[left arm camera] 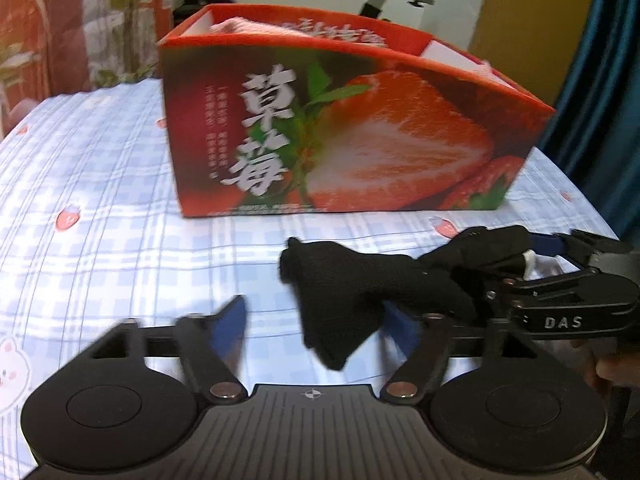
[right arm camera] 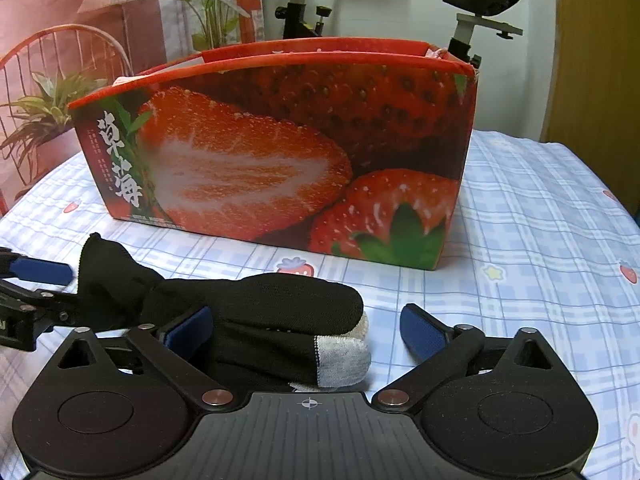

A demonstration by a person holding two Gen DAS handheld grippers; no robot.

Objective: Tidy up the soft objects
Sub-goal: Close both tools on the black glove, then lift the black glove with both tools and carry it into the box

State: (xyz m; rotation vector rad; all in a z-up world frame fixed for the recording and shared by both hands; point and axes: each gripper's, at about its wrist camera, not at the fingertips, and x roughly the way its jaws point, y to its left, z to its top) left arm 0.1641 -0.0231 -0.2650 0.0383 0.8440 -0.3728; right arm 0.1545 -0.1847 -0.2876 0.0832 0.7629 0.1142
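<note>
A black sock with a grey toe (right arm camera: 280,320) lies on the checked cloth in front of the red strawberry box (right arm camera: 280,140). In the right wrist view my right gripper (right arm camera: 308,328) is open, its blue pads either side of the sock's toe end. In the left wrist view the sock's black cuff end (left arm camera: 340,280) sits between the blue pads of my open left gripper (left arm camera: 320,320), and the right gripper (left arm camera: 560,272) shows at the right over the sock. The box (left arm camera: 340,132) holds something pink (left arm camera: 256,26).
The table has a blue and white checked cloth (right arm camera: 540,240) with strawberry prints. Behind it stand an exercise bike (right arm camera: 472,20), potted plants (right arm camera: 44,120) and a red wire chair. A blue curtain (left arm camera: 600,100) hangs at the right.
</note>
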